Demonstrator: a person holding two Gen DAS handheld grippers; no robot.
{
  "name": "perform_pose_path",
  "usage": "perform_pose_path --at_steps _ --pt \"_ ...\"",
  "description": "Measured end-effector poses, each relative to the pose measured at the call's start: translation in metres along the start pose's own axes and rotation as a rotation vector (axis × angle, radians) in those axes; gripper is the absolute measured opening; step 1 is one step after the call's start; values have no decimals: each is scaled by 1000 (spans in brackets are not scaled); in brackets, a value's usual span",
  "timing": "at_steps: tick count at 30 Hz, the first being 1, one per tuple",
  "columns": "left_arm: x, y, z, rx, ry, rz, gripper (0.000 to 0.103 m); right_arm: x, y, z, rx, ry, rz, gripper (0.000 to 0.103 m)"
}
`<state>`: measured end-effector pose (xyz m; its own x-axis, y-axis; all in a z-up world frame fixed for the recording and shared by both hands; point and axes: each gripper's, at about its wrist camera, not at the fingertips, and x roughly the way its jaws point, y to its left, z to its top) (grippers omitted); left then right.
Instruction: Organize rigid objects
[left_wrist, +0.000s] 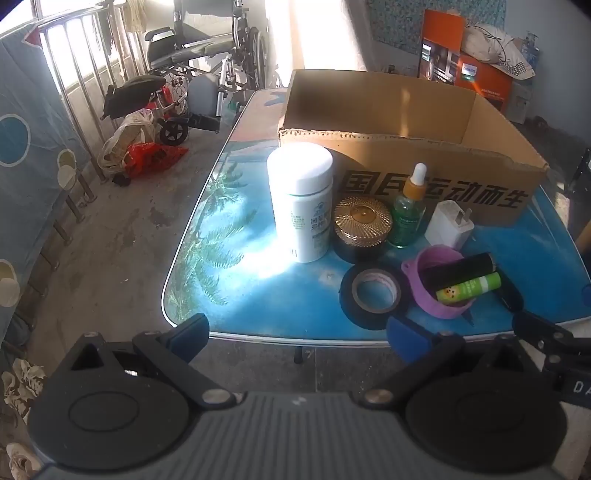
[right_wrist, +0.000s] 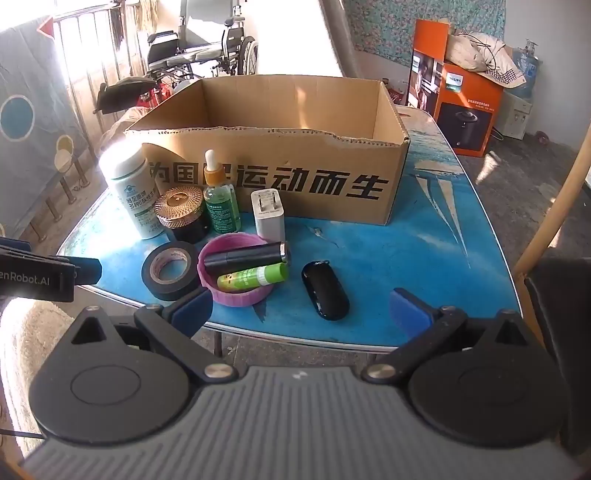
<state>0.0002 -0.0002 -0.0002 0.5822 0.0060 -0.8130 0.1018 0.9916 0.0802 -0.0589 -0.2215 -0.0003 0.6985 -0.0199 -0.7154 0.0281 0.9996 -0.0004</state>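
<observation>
An open cardboard box (left_wrist: 369, 136) (right_wrist: 277, 177) stands on the blue table (right_wrist: 424, 258). Lined up before it are a white bottle (left_wrist: 301, 199) (right_wrist: 135, 195), a gold-lidded jar (left_wrist: 362, 229) (right_wrist: 181, 214), a green dropper bottle (left_wrist: 408, 214) (right_wrist: 219, 203) and a white charger (left_wrist: 448, 225) (right_wrist: 267, 216). Nearer lie a black tape roll (left_wrist: 369, 317) (right_wrist: 173, 291) and a purple lid (left_wrist: 443, 308) (right_wrist: 236, 297) holding a black tube (right_wrist: 243, 256) and a green stick (right_wrist: 255, 277). A black oval case (right_wrist: 325, 293) lies to the right. My left gripper (left_wrist: 297, 338) and right gripper (right_wrist: 301, 310) hover open and empty at the table's near edge.
A wheelchair (left_wrist: 199, 48) and bags (left_wrist: 147, 155) stand on the concrete floor to the left by a metal railing (left_wrist: 74, 92). An orange carton (right_wrist: 465, 110) sits behind the table on the right. A wooden pole (right_wrist: 554, 206) rises at the right edge.
</observation>
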Motion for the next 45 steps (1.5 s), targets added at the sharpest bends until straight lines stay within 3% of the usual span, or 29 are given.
perform_pose_path --at_steps 13,45 --pt "10 3 -1 -14 22 -49 103 1 6 6 14 16 -2 102" --pt "6 -2 -1 13 3 -46 103 -11 11 14 38 38 31 102"
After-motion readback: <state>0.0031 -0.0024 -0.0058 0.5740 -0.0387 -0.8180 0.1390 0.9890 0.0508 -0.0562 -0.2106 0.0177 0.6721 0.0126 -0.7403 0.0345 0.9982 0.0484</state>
